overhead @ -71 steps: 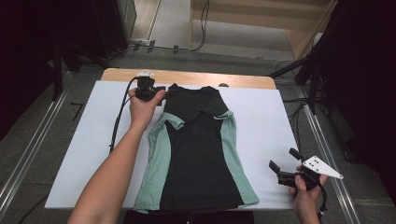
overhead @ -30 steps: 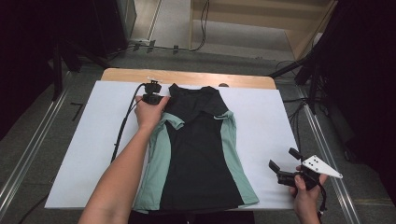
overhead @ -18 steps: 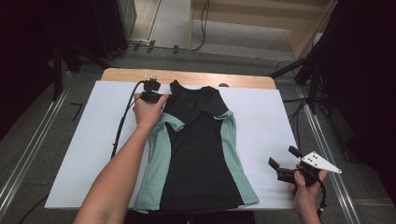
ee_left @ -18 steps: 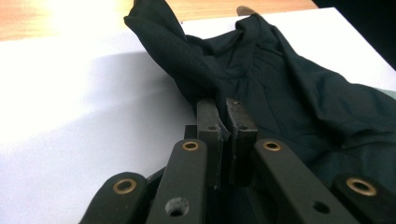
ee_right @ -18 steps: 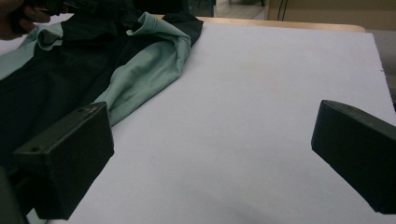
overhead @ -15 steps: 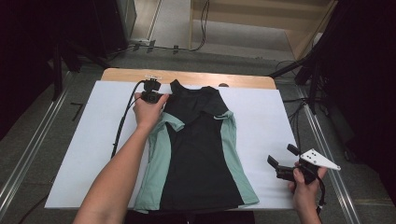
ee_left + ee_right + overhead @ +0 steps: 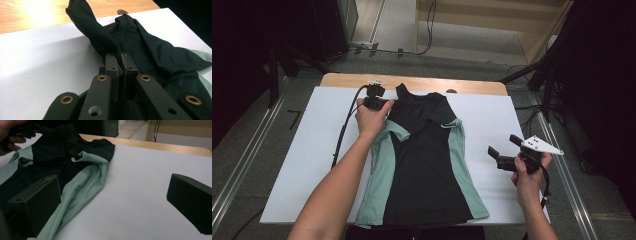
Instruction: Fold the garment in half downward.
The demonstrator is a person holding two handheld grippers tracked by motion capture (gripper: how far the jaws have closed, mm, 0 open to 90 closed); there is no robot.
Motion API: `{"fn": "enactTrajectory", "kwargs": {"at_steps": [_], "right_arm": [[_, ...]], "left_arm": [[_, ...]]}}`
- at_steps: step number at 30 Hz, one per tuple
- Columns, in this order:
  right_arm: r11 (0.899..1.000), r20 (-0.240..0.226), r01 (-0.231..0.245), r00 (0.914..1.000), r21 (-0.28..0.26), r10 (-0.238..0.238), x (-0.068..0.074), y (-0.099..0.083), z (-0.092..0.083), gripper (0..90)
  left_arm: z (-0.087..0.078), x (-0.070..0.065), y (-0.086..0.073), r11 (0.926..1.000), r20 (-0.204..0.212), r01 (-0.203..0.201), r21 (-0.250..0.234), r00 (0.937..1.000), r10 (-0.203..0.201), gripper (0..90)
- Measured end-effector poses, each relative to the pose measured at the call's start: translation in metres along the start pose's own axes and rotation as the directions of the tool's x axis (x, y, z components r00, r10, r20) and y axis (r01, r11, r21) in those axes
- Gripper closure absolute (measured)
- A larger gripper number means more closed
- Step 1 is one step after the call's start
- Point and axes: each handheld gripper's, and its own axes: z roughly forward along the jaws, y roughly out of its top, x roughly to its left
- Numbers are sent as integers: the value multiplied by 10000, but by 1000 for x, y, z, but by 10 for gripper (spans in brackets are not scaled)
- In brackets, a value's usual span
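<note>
The left gripper (image 7: 384, 101) is clenched on the black shoulder strap (image 7: 92, 27) of the top (image 7: 422, 160). In the left gripper view the strap fabric is pinched between the two pads and rises away from the jaws in a taut fold. This suggests the strap is held so that it can be pulled out straight or folded over. The rest of the top lies flat on the white sheet (image 7: 302, 165), trailing from the clenched jaws toward the person. Its mint side panels (image 7: 379, 175) run along either flank of the black centre.

The right gripper (image 7: 507, 150) is released. Its jaws stand wide apart with nothing between them, seen plainly in the right gripper view. It is held off the sheet, well apart from the garment, with the nearer mint panel and its small sleeve (image 7: 86, 157) ahead of the left-hand jaw. This position likely leaves it ready to take the opposite shoulder or side edge, while the left grip anchors the collar end.
</note>
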Motion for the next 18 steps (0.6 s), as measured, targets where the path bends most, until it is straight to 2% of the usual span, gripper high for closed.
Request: {"fn": "enactTrajectory", "kwargs": {"at_steps": [5,6,8,10,11,12,13,14,15,16,18], "right_arm": [[10000,-143,71,9999,-12,-71,1,17,15,0],[9999,-288,133,9995,12,-132,2,27,25,0],[9999,-296,149,9994,11,-149,3,30,29,0],[9996,-393,252,9989,131,-247,6,43,45,0],[9996,-393,252,9989,131,-247,6,43,45,0],[9994,-541,268,9982,200,-256,8,50,56,0],[9994,-541,268,9982,200,-256,8,50,56,0],[9992,-587,286,9979,290,-269,10,57,67,0],[9992,-587,286,9979,290,-269,10,57,67,0],[9987,-681,317,9973,395,-289,10,62,77,0],[9983,-753,287,9969,503,-249,10,67,86,0]], "left_arm": [[0,-2,0,9999,-31,-115,-22,9999,115,862],[0,-3,0,9999,-50,-102,-29,9999,102,862],[0,-3,0,10000,-29,-66,-51,10000,66,862],[1,-4,0,10000,-38,-44,-77,10000,44,861],[1,-4,0,10000,-43,-59,-64,10000,59,861],[2,-4,0,9999,-10,-76,-67,10000,76,862],[2,-5,0,10000,-1,-79,-55,10000,79,862],[2,-5,0,10000,-5,-81,-54,10000,81,862],[2,-5,0,9999,2,-80,-66,10000,80,862],[2,-5,0,9999,2,-67,-109,10000,67,861],[1,-6,0,9999,19,-97,-135,10000,97,861]]}}
